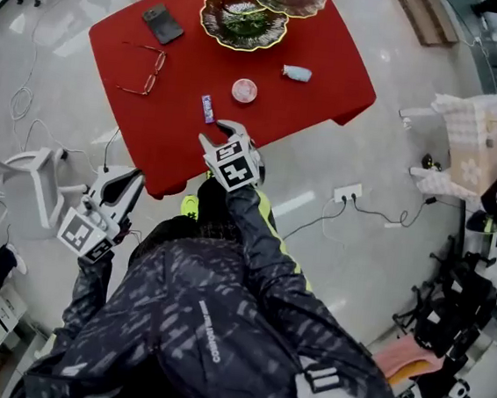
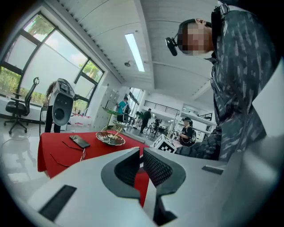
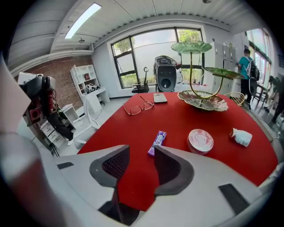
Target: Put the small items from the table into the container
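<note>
- The right tongs [image 3: 141, 153] hung over the near edge of the red square table [image 1: 171, 141]. Pads stood partway apart w/ nothing btwn them, only red tabletop in the gap.
- The left tongs [image 2: 141, 155] were off the table, beside its near left corner. Gap was narrow & empty.
- Nearest task thing was the small purple foil-wrapped candy bar [image 3: 157, 142]. It lay flat close to the near edge, just beyond the right pads & not touching them.
- We judged it v. light, thin & a bit bendy, w/ a slick wrapper. Best taken across its narrow width at mid-length, since a nudge at one end could skate it away.
- Just past it, toward the table's middle, sat a round flat pink-and-white tin [image 3: 200, 140]. It was prob. stiff & light but wide, so it would need a wider gap, taken across the rim.
- Toward the right edge lay a small pale-blue pack [image 1: 297, 73], too small for us to tell soft from hard.
- We took the container to be the tiered stand of green leaf-shaped dishes [image 1: 244, 27] at the far edge. It looked glassy, so items should go in gently.
- The thin wire-framed glasses [image 1: 147, 70] lay by the left edge & the dark phone [image 1: 163, 23] near the far left corner, both well apart from the bar.
- Nothing blocked the right tongs' way to the bar. The tin stood btwn bar & dishes, so we reckoned on carrying over it.
</note>
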The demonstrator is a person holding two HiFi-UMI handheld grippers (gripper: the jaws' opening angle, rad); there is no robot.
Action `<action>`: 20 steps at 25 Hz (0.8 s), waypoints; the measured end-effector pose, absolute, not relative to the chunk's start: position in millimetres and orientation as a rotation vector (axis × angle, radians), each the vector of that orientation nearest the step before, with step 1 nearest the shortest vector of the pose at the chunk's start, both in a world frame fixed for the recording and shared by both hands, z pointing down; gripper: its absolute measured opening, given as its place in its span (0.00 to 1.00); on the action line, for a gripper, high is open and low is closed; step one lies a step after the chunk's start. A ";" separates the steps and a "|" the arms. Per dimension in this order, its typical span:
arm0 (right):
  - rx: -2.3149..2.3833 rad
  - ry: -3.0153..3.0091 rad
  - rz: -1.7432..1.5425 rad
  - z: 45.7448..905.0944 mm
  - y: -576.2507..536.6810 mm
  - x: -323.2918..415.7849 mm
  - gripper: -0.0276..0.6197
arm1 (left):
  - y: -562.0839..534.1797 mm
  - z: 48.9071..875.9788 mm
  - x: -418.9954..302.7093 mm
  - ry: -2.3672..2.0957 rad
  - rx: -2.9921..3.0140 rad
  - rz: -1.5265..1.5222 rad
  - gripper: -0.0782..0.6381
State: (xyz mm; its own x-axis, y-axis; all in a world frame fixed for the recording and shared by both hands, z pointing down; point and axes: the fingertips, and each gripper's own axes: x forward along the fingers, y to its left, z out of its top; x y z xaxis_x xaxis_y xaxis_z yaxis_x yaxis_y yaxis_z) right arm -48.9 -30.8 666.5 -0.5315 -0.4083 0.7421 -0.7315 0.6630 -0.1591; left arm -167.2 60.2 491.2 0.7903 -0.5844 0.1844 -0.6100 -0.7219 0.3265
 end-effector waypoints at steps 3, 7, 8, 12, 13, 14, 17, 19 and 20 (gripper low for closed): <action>0.880 -2.147 0.645 687.2 -38.5 -47.7 0.29 | 56.2 486.1 -169.5 -0.928 2.599 0.064 0.15; 0.872 -2.115 0.662 708.1 -51.4 -48.1 0.29 | 53.2 490.5 -179.0 -0.973 2.580 0.081 0.15; 0.872 -2.108 0.661 712.1 -54.9 -48.1 0.29 | 52.7 492.1 -181.0 -0.981 2.574 0.080 0.15; 0.872 -2.088 0.672 723.7 -64.3 -48.6 0.29 | 52.7 495.1 -186.4 -1.012 2.540 0.077 0.15; 0.870 -2.081 0.673 726.1 -65.5 -48.0 0.29 | 53.2 495.4 -186.9 -1.019 2.532 0.078 0.15; 0.867 -2.073 0.672 728.2 -66.3 -46.9 0.29 | 53.8 495.4 -187.0 -1.024 2.525 0.078 0.15; 0.861 -2.065 0.676 730.2 -67.3 -45.5 0.29 | 54.3 494.9 -186.8 -1.037 2.513 0.072 0.15; 0.855 -2.060 0.644 729.7 -67.3 -47.1 0.29 | 54.8 494.5 -187.0 -1.044 2.509 0.067 0.15; 0.849 -2.053 0.608 729.4 -67.2 -48.1 0.29 | 55.3 494.4 -187.0 -1.048 2.506 0.065 0.15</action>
State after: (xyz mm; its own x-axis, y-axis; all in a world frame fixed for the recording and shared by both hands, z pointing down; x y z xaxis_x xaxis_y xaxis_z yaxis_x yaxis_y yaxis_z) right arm -48.1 -67.2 729.4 -0.4417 -0.3519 0.8253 -0.7447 0.6569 -0.1184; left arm -187.0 55.3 494.4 0.7146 -0.6700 0.2011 -0.6898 -0.6271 0.3618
